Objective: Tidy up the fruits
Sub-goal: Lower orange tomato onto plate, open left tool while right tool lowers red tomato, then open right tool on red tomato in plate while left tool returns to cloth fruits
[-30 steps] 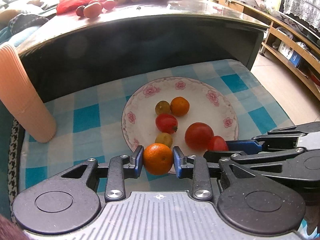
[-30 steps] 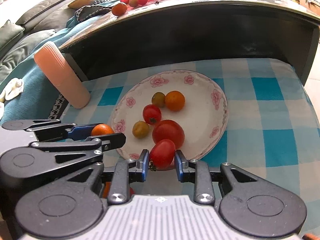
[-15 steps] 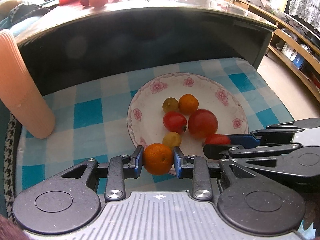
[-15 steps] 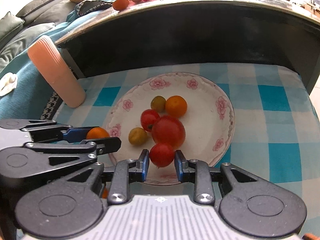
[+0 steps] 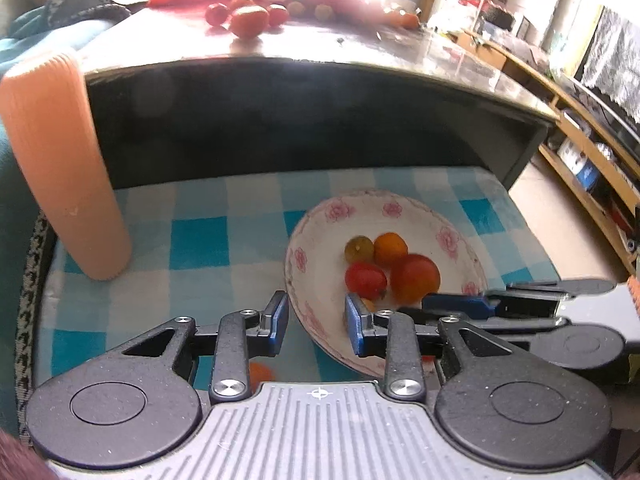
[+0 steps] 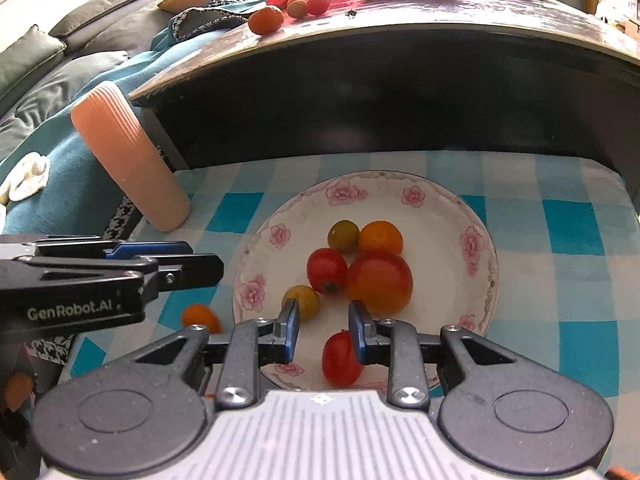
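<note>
Light: bright daylight from behind | glare: tabletop (image 5: 360, 40) blown out | underside dark | edges: fisheye-bent, slight blur

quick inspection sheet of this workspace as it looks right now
surface: blue and white checked cloth under a dark table overhang.
job's things: floral plate holds a large tomato, a red tomato, an orange, a greenish fruit, a yellow fruit and a small tomato near the front rim. Another orange lies on the cloth, off the plate.
clutter: peach ribbed cylinder, leaning.
grippers: left claw open, empty; right claw open, small tomato just below it.
cables: nothing seen.
surroundings: more fruit and a red bag on the tabletop; sofa at left.
</note>
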